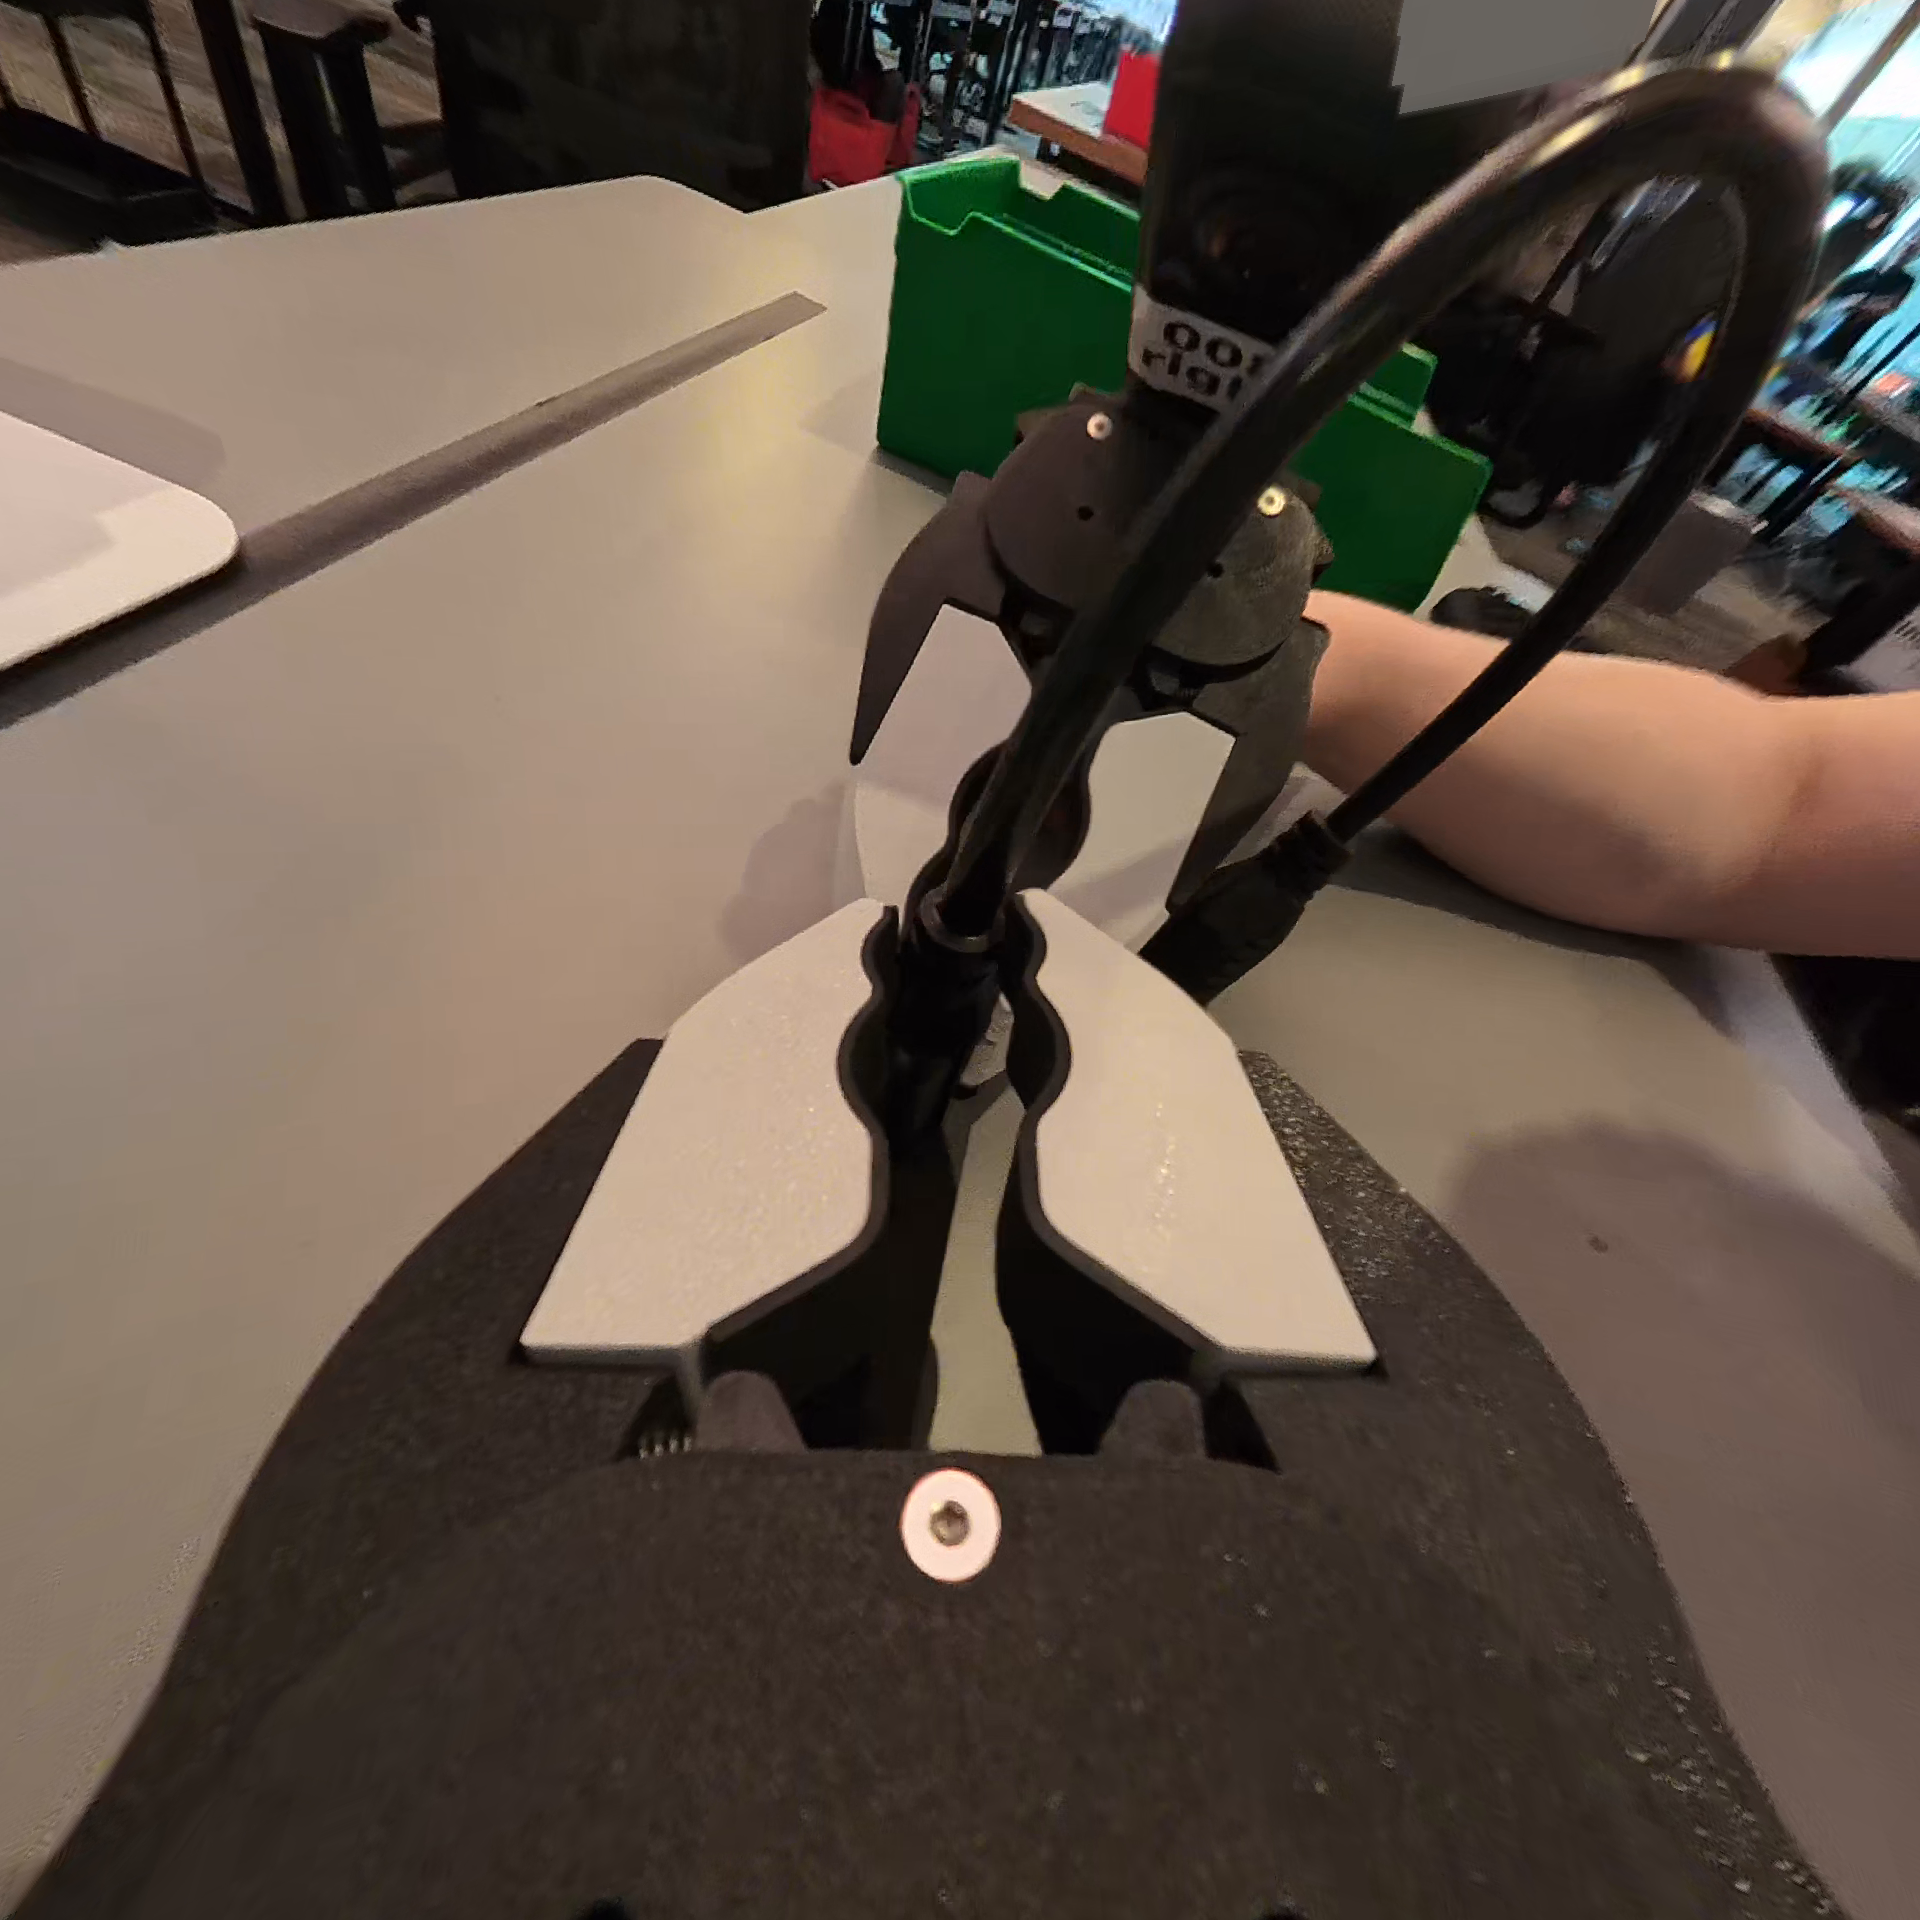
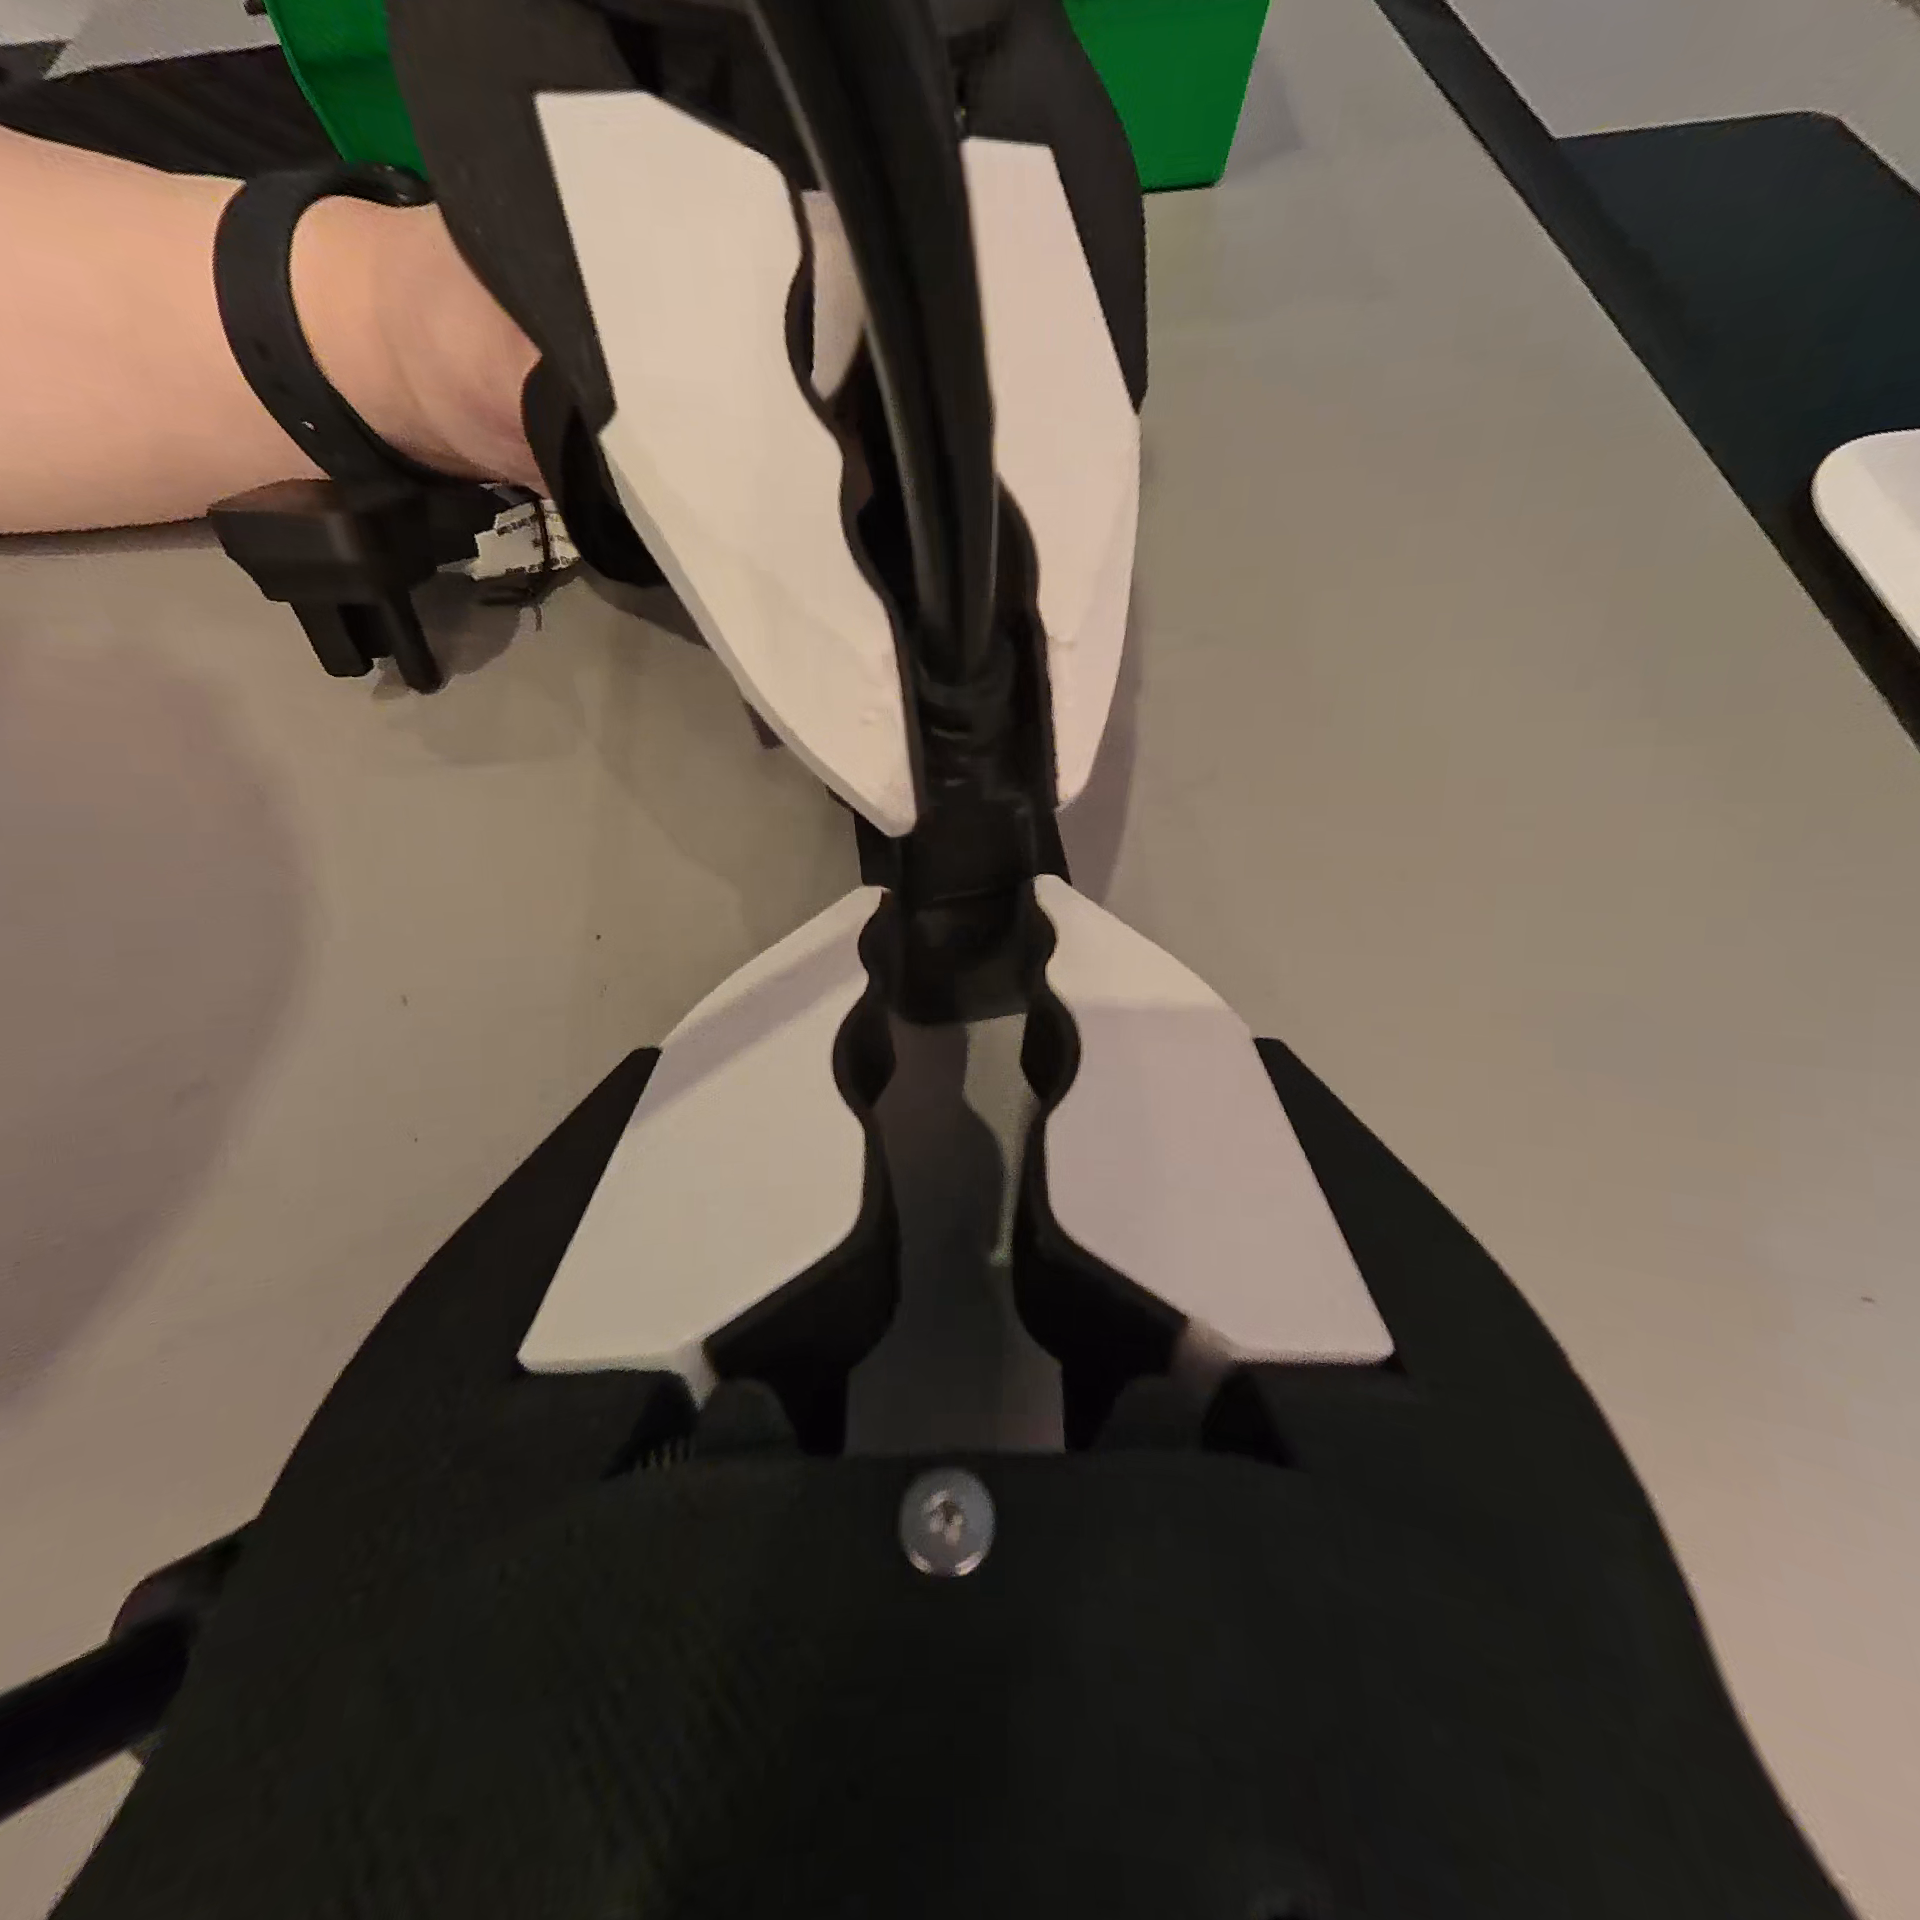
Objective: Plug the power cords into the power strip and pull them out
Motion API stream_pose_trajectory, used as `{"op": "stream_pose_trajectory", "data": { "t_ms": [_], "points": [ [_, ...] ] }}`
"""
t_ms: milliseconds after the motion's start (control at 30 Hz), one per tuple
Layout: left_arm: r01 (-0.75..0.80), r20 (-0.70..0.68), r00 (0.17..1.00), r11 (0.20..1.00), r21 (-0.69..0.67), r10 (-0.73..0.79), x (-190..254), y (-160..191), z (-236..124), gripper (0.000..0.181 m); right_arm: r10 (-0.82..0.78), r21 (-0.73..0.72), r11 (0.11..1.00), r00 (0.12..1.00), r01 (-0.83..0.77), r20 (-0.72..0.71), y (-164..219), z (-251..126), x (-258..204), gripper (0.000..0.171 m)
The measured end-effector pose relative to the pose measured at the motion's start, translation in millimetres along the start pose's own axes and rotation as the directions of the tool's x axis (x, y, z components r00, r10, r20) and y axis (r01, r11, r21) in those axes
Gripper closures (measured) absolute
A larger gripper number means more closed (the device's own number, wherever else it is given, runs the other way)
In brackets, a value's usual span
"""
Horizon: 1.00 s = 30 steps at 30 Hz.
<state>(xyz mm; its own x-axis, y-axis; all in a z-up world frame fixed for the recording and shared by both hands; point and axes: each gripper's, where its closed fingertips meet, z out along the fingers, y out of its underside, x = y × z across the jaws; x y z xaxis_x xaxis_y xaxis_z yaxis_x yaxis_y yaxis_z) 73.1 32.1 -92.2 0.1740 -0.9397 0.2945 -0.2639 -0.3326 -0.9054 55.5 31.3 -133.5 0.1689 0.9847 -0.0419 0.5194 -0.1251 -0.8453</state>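
A black power cord (image 1: 1455, 717) arches up from my grippers and comes down to a black plug (image 1: 1247, 914) that lies on the grey table. My left gripper (image 1: 951, 914) is shut on the cord's other end (image 1: 935, 987). My right gripper (image 2: 956, 904) faces it tip to tip and is shut on the black connector (image 2: 961, 956) of that same end. The left gripper (image 2: 977, 810) shows from above in the right wrist view, clamped on the cord just behind the connector. The loose plug (image 2: 332, 582), with a white tag, lies to the left there.
A green bin (image 1: 997, 312) stands behind the grippers on the grey table (image 1: 416, 831). A white rounded flat object (image 1: 104, 551) lies at the far left and shows in the right wrist view (image 2: 1870, 520). A person's forearm (image 1: 1610, 800) rests on the table, with a black wristband (image 2: 270, 343). Left tips to right tips: about 4 centimeters. From either gripper's tips it is about 15 centimeters to the loose plug (image 2: 332, 582).
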Motion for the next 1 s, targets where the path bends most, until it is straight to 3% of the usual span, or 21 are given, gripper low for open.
{"op": "stream_pose_trajectory", "data": {
  "t_ms": [133, 367, 633, 700, 833, 933, 1000],
  "points": [
    [0.054, -0.047, 0.997, 0.999, 0.0, -0.054, 2.9, 0.1, 1.2, 0.156, 0.013, 0.001, 1.0, 1.0, -0.013, 0.001, 0.3, 0.0, -0.1, 0.145],
    [-0.15, 0.171, 0.97, 0.977, -0.15, 0.175, -4.6, 3.2, 2.8, 0.166, 0.063, 0.0, 0.998, 0.998, -0.063, 0.005, 0.5, 0.4, -0.4, 0.144],
    [-0.211, 0.242, 0.935, 0.955, -0.209, 0.259, -4.0, 0.0, 6.5, 0.167, 0.057, -0.001, 0.998, 0.998, -0.057, 0.0, -0.3, 0.2, -3.7, 0.152],
    [-0.203, 0.236, 0.94, 0.96, -0.194, 0.247, -4.8, -0.1, 6.1, 0.166, 0.063, 0.008, 0.998, 0.998, -0.063, 0.005, -0.3, 0.1, -3.4, 0.152],
    [-0.045, 0.095, 0.994, 0.999, -0.022, 0.047, -4.1, 0.9, -2.7, 0.165, 0.037, -0.003, 0.999, 0.999, -0.037, -0.016, -1.4, 4.0, -4.2, 0.154],
    [-0.018, 0.029, 0.999, 1.0, -0.003, 0.018, -1.5, 1.0, -5.0, 0.164, 0.027, -0.002, 1.0, 1.0, -0.027, -0.009, -1.2, 3.9, -4.9, 0.154],
    [0.029, -0.028, 0.999, 1.0, 0.009, -0.029, 0.5, 0.5, -6.8, 0.164, 0.005, -0.002, 1.0, 1.0, -0.005, 0.014, -1.3, 3.6, -7.7, 0.162]
  ]
}}
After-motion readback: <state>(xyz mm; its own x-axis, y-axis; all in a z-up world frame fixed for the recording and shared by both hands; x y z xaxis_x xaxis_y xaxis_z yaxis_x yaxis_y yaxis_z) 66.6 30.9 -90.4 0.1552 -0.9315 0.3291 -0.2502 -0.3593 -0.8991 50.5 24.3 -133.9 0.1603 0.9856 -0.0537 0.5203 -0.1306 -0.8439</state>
